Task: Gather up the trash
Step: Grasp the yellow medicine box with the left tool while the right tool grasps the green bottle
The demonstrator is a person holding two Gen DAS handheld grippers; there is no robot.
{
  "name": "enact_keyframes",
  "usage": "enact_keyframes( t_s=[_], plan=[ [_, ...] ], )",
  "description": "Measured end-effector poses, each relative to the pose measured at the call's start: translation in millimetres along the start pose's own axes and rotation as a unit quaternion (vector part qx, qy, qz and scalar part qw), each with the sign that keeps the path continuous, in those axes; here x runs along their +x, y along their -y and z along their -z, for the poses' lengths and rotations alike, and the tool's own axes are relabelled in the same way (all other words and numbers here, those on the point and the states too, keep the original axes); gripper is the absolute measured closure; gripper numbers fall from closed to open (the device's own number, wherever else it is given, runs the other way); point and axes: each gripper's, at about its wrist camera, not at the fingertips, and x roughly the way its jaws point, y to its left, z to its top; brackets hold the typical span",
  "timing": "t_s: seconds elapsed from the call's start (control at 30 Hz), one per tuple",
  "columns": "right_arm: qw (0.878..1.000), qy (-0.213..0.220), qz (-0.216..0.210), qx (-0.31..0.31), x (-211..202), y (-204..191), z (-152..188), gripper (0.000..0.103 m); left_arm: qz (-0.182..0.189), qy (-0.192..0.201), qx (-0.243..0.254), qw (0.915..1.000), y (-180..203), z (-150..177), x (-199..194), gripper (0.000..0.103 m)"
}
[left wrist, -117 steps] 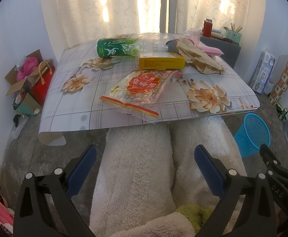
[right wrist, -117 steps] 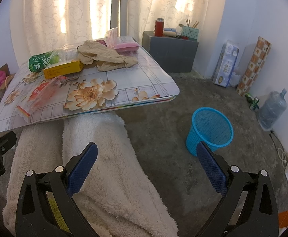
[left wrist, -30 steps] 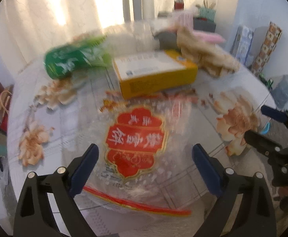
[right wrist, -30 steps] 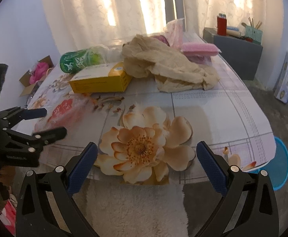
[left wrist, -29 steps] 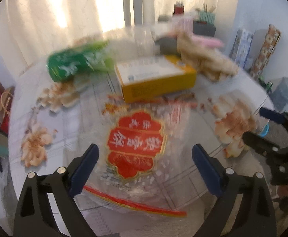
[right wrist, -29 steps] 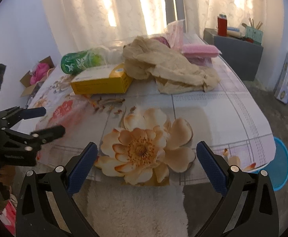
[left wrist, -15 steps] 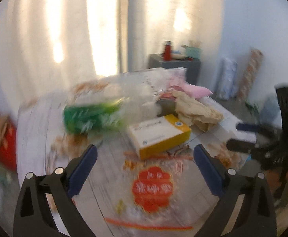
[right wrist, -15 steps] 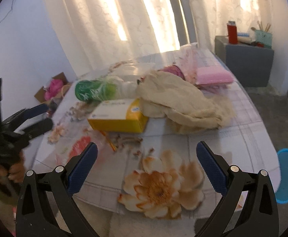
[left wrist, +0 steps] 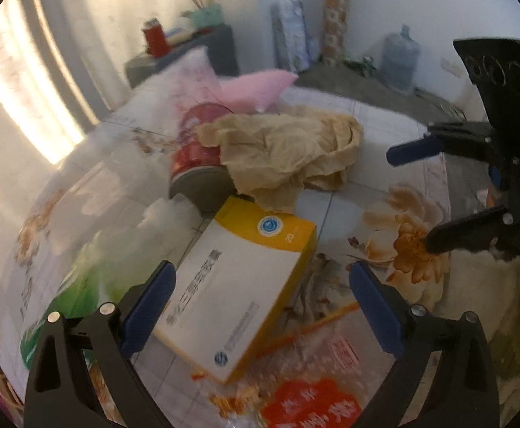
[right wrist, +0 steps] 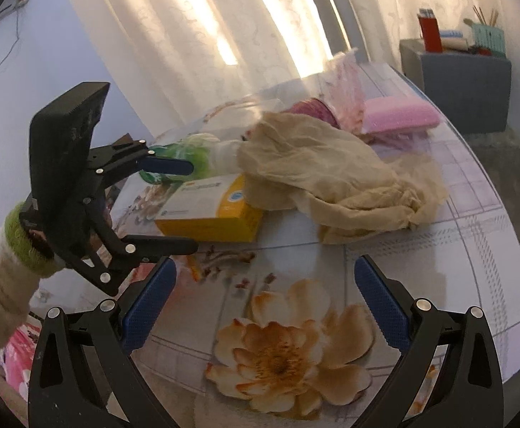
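While both grippers gape wide and empty, the left gripper (left wrist: 261, 296) hovers over the yellow box (left wrist: 240, 285), the right gripper (right wrist: 263, 299) well short of it.

Your right tool (right wrist: 261, 299) has bare counter (right wrist: 438, 249) ahead over the flower print; farther in, the yellow box (right wrist: 210, 210) and crumpled beige paper (right wrist: 331, 178) block the way, touching each other.

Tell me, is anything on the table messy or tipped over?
Yes. A red can lies on its side with a crumpled beige paper bag draped over it, and a green-labelled plastic bottle is tipped over beside the yellow-and-white box.
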Motion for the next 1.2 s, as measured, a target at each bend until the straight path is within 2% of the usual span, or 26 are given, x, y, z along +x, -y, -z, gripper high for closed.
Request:
enact_keyframes(
  t_s=[0.13,0.2,0.3,0.47,0.57,0.7,0.97,1.13,1.2],
  plan=[
    [0.999,-0.005,-0.021,0.029,5.3,17.5,0.3,0.007,0.015,-0.037,-0.002,0.9992,-7.9,-7.2,20.7,0.007],
    [0.999,-0.006,-0.03,0.037,7.8,21.9,0.4,0.007,0.012,-0.038,-0.004,0.9992,-12.8,-11.0,25.9,0.007],
    [0.998,-0.011,-0.043,0.046,13.5,27.2,2.0,0.007,0.028,-0.05,-0.013,0.9983,-18.7,-16.0,33.1,0.007],
    [0.998,-0.009,-0.055,0.035,15.1,25.0,3.1,0.007,0.013,-0.093,0.017,0.9954,-18.4,-16.6,51.2,0.007],
    [0.998,-0.006,-0.06,0.029,15.9,21.9,2.6,0.007,0.025,-0.099,0.011,0.9947,-21.3,-19.6,54.6,0.007],
    [0.997,-0.006,-0.065,0.032,20.2,17.5,0.3,0.007,0.001,-0.093,0.035,0.995,-19.8,-25.9,47.0,0.021],
    [0.998,0.003,-0.058,0.035,9.8,19.9,5.5,0.007,-0.028,-0.071,0.05,0.9958,-14.4,-30.6,4.0,0.025],
    [0.998,0.019,-0.046,0.024,-9.4,12.8,6.0,0.007,-0.07,-0.029,0.019,0.9969,-22.8,-28.7,-35.1,0.026],
    [0.999,0.028,-0.04,0.015,-20.2,7.9,4.9,0.007,-0.083,0.005,-0.02,0.9963,-29.8,-24.7,-59.9,0.027]
  ],
)
